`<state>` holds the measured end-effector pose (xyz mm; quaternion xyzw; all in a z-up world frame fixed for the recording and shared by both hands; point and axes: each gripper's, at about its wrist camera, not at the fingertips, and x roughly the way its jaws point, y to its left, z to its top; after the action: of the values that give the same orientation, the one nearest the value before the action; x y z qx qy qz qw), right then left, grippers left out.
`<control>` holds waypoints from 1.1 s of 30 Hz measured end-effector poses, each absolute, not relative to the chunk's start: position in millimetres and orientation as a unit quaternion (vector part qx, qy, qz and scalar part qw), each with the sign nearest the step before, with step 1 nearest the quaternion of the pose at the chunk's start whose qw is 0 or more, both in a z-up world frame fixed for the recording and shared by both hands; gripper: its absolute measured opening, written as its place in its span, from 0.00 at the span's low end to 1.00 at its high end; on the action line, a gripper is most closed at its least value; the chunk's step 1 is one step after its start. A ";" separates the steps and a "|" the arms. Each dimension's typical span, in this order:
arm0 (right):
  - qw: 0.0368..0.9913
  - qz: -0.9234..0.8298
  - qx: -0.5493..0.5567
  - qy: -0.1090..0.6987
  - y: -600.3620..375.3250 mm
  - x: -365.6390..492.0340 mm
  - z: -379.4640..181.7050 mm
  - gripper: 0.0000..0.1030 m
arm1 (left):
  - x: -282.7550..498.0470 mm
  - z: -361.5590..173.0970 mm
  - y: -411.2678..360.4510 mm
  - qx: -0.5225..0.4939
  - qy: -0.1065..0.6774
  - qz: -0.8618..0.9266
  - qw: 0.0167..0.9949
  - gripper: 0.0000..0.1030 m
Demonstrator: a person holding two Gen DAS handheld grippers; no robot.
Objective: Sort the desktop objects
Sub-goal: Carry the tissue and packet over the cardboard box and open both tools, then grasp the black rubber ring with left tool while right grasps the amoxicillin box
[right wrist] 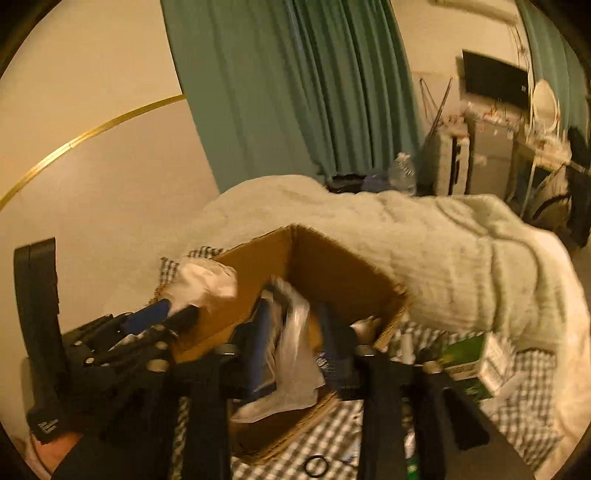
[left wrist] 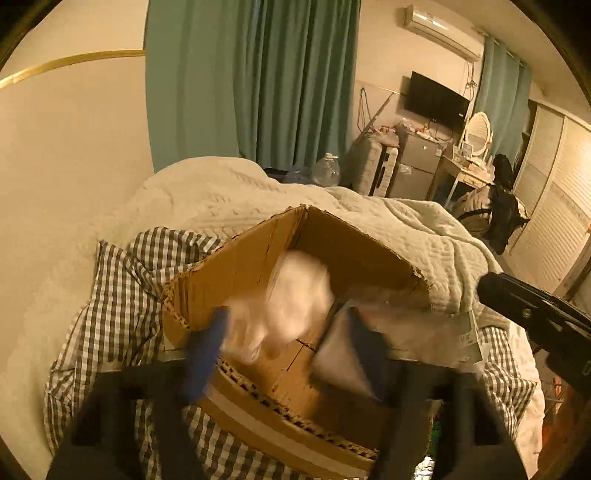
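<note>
hovering over the near rim of an open cardboard box [left wrist: 255, 266], the left gripper [left wrist: 291, 350] stands wide, its blue fingers [left wrist: 205, 354] far apart. between them and a little beyond, a blurred white bundle [left wrist: 295, 291] shows inside the box, clear of both fingers as far as the smear lets me tell. the box sits on a checked sheet [left wrist: 122, 280] spread over the bed, its far corner pointing toward a heaped pale quilt [left wrist: 229, 192].

in the right wrist view the right gripper [right wrist: 299, 332] is partly apart above the same box [right wrist: 332, 266]. a clear plastic bag [right wrist: 295, 332] hangs between its fingers, against the left-hand finger [right wrist: 262, 332]; whether it is pinched or loose i cannot tell through the blur. the left gripper [right wrist: 177, 314] shows at the left of this view, by the box's left wall, with the white bundle [right wrist: 207, 280] just past its tips.

to the right of the box, on the sheet [right wrist: 528, 391], lies a green and white carton [right wrist: 476, 362] near the quilt's edge. a black ring [right wrist: 316, 466] lies on the sheet in front of the box.

past the bed's far edge stands a clear water bottle [left wrist: 327, 170], then teal curtains [left wrist: 258, 81], a wall-mounted screen [left wrist: 436, 98] and an air conditioner [left wrist: 441, 31] high on the wall.
</note>
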<state>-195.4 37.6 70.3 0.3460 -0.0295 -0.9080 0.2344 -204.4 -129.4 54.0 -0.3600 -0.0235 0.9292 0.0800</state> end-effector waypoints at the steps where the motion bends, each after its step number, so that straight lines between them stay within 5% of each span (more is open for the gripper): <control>1: 0.232 -0.909 0.345 -0.030 40.1 -194.3 69.1 0.42 | -203.7 52.9 -130.4 -0.356 -0.021 0.931 0.077 0.82; 15: 0.161 -0.931 0.326 0.014 176.1 -123.0 70.7 0.54 | -91.3 51.5 -55.4 -0.342 0.064 0.917 0.198 0.89; 33: 0.134 -0.912 0.385 0.042 209.7 -115.0 -79.3 0.61 | -80.6 -105.3 14.6 -0.472 0.120 0.863 0.135 0.89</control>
<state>-115.0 209.7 -79.3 0.3855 0.0423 -0.9119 0.1345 -80.6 14.6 -105.3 -0.4723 0.1200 0.8627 0.1351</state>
